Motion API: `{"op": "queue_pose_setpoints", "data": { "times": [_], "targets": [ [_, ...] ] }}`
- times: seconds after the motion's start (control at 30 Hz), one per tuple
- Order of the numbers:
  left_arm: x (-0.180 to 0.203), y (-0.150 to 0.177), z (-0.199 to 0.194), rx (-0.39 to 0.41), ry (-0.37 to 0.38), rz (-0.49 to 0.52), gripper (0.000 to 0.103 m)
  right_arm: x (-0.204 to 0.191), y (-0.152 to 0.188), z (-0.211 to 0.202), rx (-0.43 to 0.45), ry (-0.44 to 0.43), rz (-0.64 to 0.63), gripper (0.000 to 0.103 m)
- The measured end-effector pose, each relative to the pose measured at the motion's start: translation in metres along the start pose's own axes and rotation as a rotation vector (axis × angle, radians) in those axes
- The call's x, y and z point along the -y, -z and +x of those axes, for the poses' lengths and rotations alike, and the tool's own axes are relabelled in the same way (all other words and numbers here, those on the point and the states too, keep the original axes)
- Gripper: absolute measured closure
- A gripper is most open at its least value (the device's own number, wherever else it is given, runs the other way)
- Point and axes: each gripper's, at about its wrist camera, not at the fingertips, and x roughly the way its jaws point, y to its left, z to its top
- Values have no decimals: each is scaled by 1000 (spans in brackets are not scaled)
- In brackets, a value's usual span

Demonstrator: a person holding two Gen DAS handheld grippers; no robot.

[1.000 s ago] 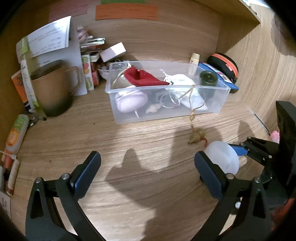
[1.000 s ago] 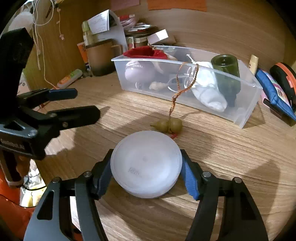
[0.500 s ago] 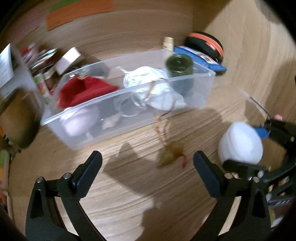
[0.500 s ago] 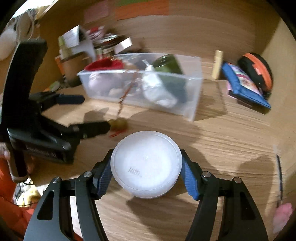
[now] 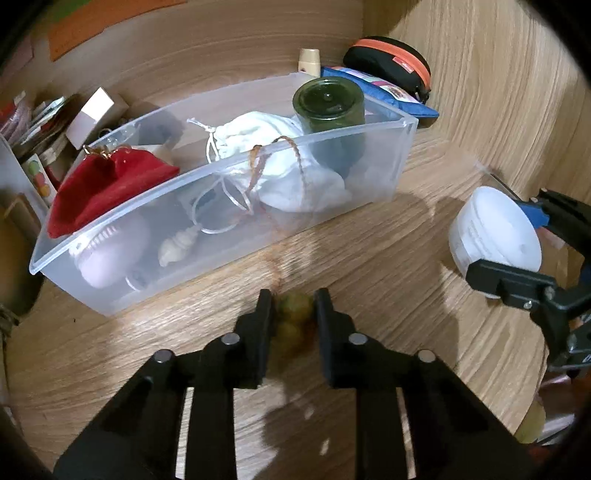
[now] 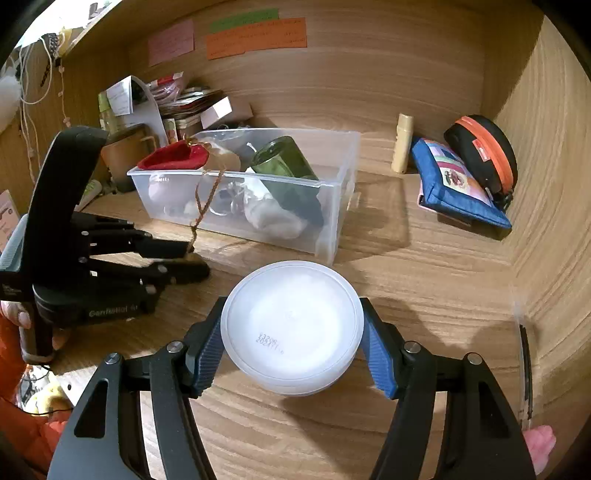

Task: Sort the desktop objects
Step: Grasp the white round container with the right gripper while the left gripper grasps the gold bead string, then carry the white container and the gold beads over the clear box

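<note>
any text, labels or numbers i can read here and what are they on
"Genrobot": left gripper's body, final letters blurred.
Two lines of stamped digits on the white jar lid: too small to read.
Writing on the wall notes: too blurred.
Printing on the papers and blue pouch: unreadable.

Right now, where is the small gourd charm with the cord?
In the left wrist view, the gourd charm sits on the desk between the closing left gripper jaws, just in front of the clear bin.
</note>
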Motion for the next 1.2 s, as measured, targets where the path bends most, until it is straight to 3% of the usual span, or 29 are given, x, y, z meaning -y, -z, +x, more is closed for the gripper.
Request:
{"op": "queue_pose_setpoints", "data": {
  "times": [0.53, 0.87, 1.2],
  "targets": [
    [-28, 1, -38, 74, -9, -39, 82, -13, -29, -4, 49, 0, -49, 40],
    [-39, -27, -78, 161, -36, 3, 82, -27, -64, -9, 107, -43, -81, 40],
    [-66, -51, -89, 206, -15, -29, 82, -35, -101, -1, 151, -66, -89, 40]
  ]
}}
